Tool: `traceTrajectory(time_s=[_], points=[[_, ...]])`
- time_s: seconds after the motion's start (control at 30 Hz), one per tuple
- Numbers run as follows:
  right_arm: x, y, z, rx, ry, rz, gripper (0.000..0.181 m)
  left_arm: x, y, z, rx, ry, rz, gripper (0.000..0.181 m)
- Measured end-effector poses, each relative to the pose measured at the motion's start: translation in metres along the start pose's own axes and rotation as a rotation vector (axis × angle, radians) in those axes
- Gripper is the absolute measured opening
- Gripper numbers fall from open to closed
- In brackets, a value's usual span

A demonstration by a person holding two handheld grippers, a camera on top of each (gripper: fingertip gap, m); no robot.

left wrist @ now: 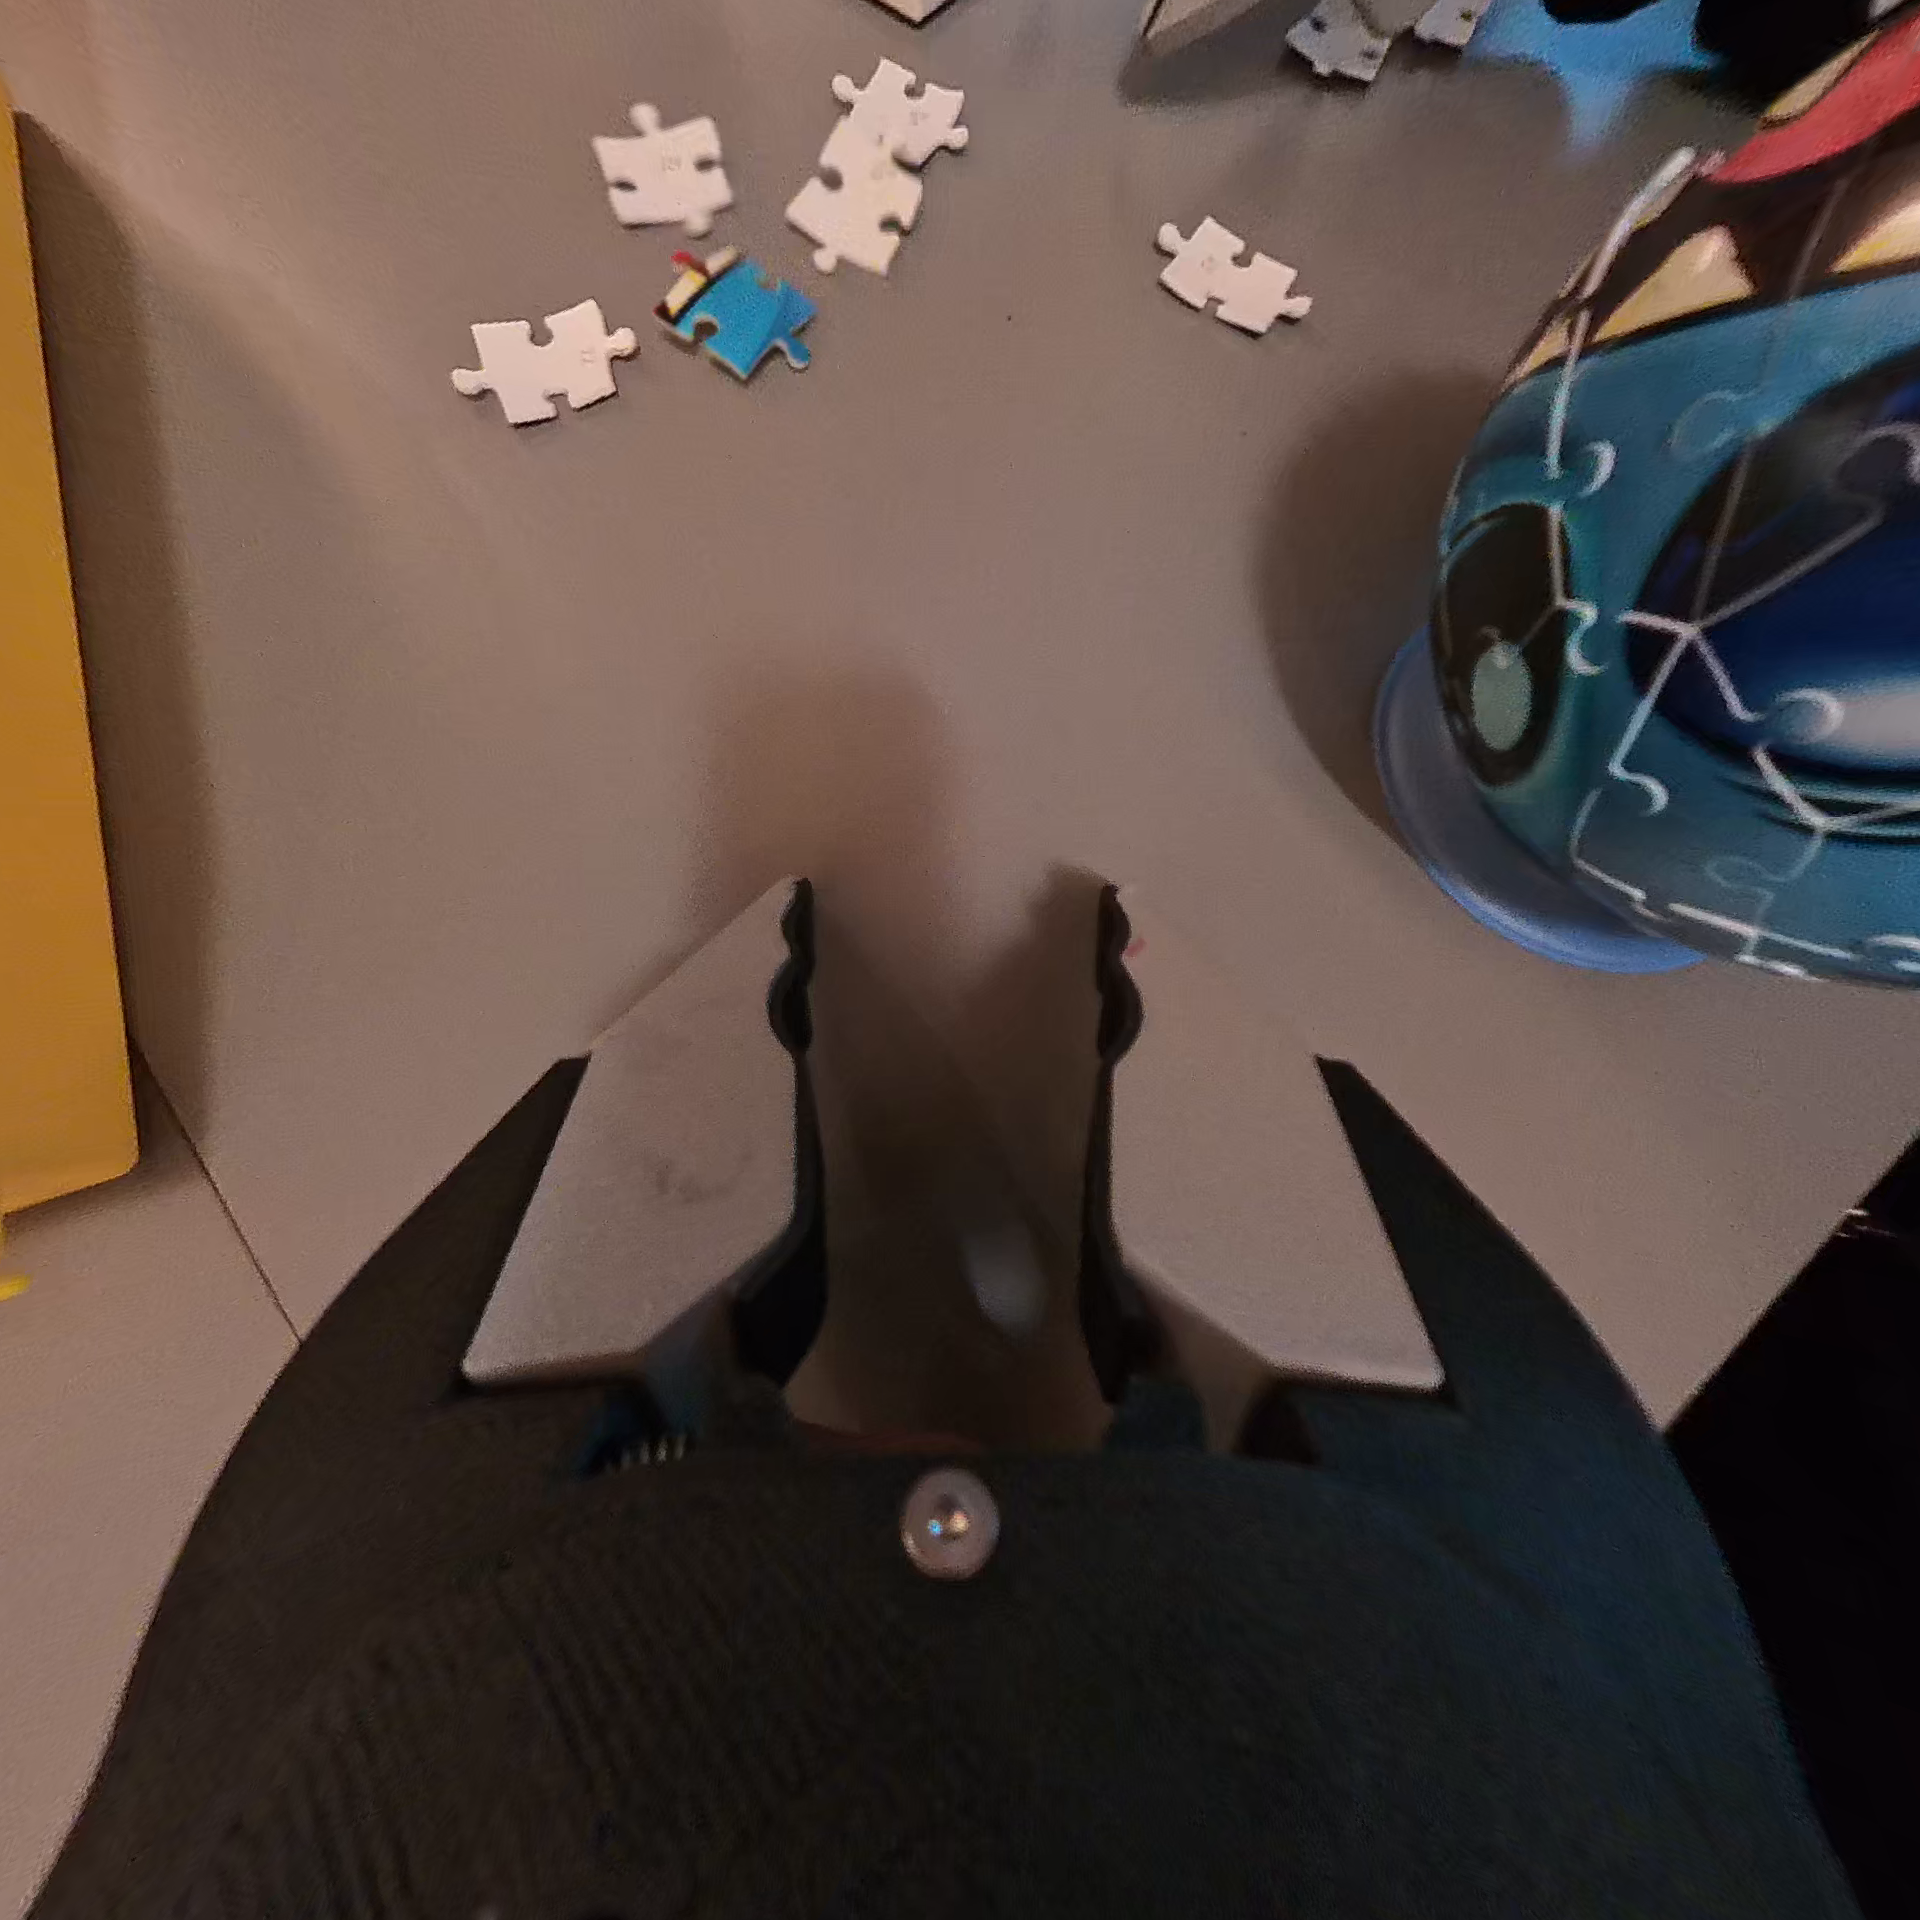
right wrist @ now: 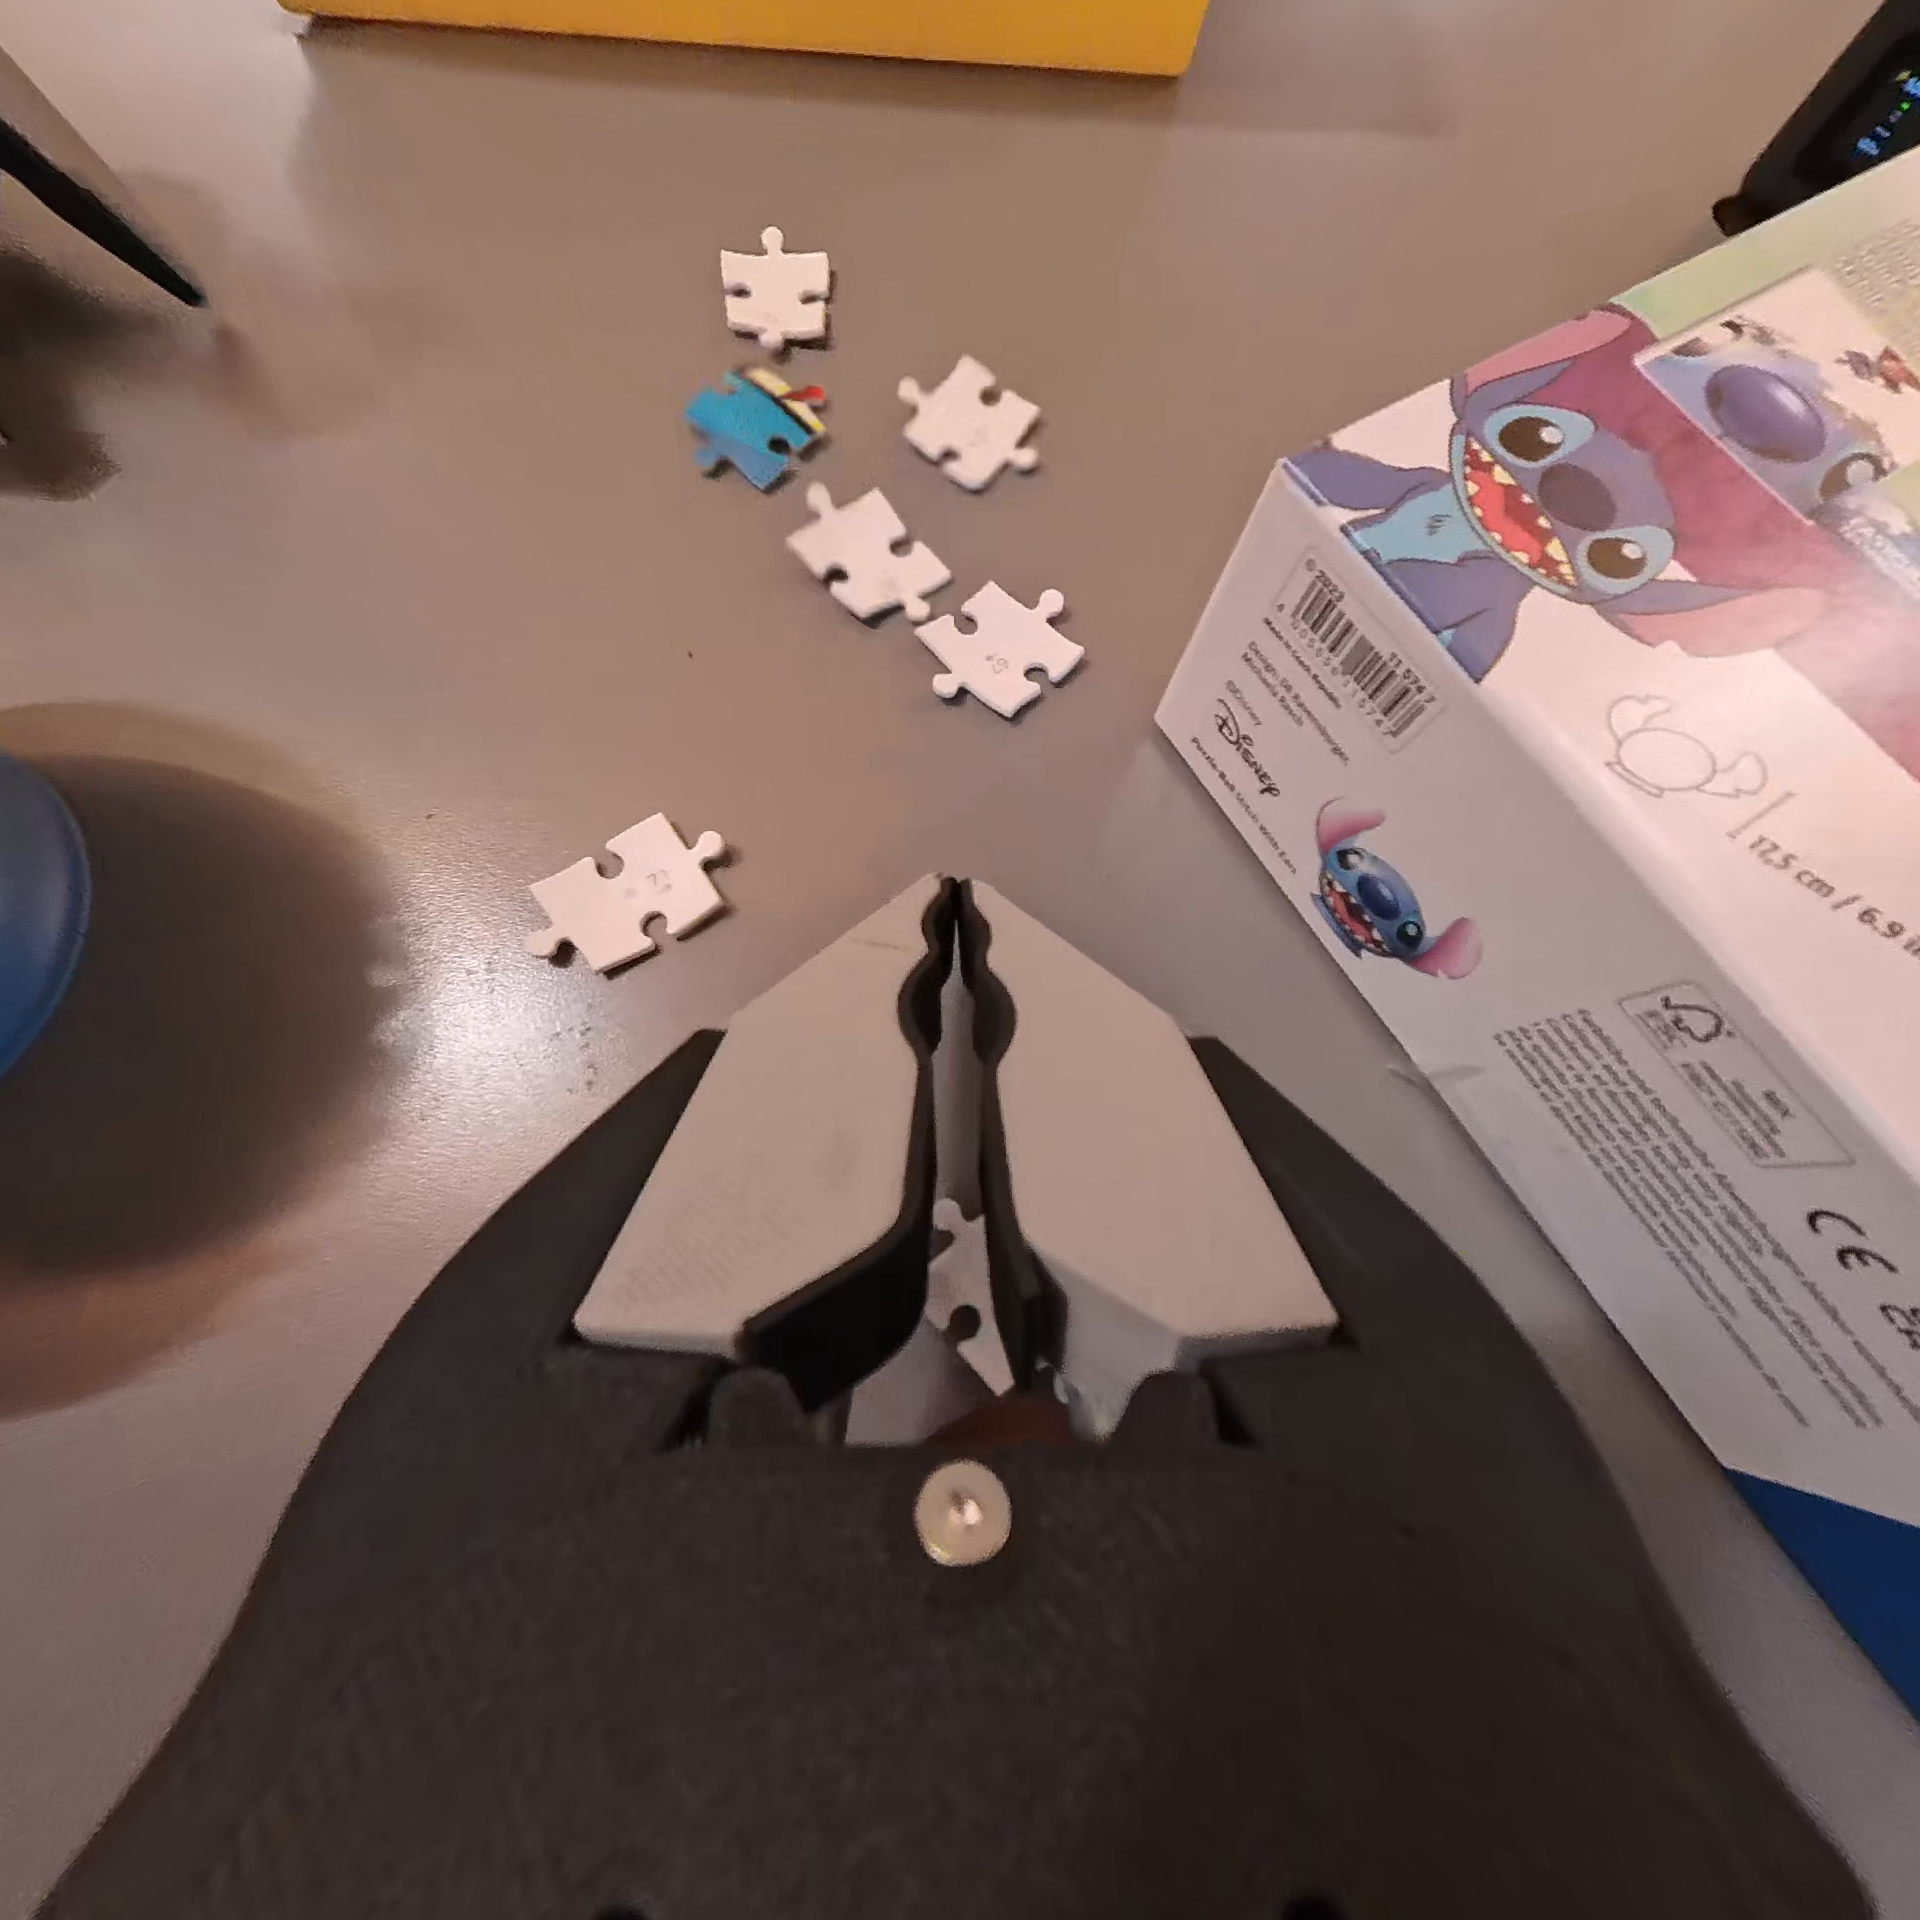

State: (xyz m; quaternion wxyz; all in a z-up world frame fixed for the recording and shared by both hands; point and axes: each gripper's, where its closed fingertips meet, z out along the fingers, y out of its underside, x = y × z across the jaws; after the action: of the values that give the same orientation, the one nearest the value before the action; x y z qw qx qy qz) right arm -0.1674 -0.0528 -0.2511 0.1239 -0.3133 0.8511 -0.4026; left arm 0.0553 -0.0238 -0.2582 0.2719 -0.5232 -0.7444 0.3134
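Observation:
Several white face-down puzzle pieces (left wrist: 545,358) and one blue face-up piece (left wrist: 738,312) lie loose on the grey table (left wrist: 935,582). My left gripper (left wrist: 956,909) is open and empty, low over bare table short of the pieces. A partly built blue puzzle ball (left wrist: 1683,644) stands to its right. My right gripper (right wrist: 956,899) is shut, its tips just right of a white piece (right wrist: 623,894). Another white piece (right wrist: 961,1288) shows through the gap between its fingers; I cannot tell whether it is gripped. The blue piece (right wrist: 753,426) lies farther ahead.
A printed puzzle box (right wrist: 1558,831) lies close on the right of my right gripper. A yellow object (right wrist: 727,31) borders the far side and shows at the left in the left wrist view (left wrist: 52,727). The ball's blue base (right wrist: 36,883) is at the left edge. One gripper's finger ends stand about 25 centimetres off the other's.

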Motion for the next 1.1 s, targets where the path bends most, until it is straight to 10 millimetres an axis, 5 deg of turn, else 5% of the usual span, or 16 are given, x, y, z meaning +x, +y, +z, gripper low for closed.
traceTrajectory(time_s=[0.27,0.57,0.73,0.83,1.1], points=[[0.009,-0.004,0.004,0.039,0.042,-0.013,0.001,-0.017,-0.024,-0.004,0.128,-0.03,-0.004,0.048],[0.013,-0.008,0.001,0.079,-0.005,0.063,0.012,-0.03,-0.093,0.06,0.04,-0.045,0.31,0.051],[0.007,-0.003,0.007,0.028,0.003,-0.001,0.012,-0.045,-0.088,0.094,-0.122,-0.061,0.399,0.051],[0.006,-0.002,0.008,0.019,0.008,-0.02,0.012,-0.041,-0.09,0.104,-0.103,-0.014,0.389,0.028],[0.005,-0.003,0.006,0.034,0.012,-0.029,0.011,-0.039,-0.088,0.106,-0.019,0.013,0.352,0.0]])
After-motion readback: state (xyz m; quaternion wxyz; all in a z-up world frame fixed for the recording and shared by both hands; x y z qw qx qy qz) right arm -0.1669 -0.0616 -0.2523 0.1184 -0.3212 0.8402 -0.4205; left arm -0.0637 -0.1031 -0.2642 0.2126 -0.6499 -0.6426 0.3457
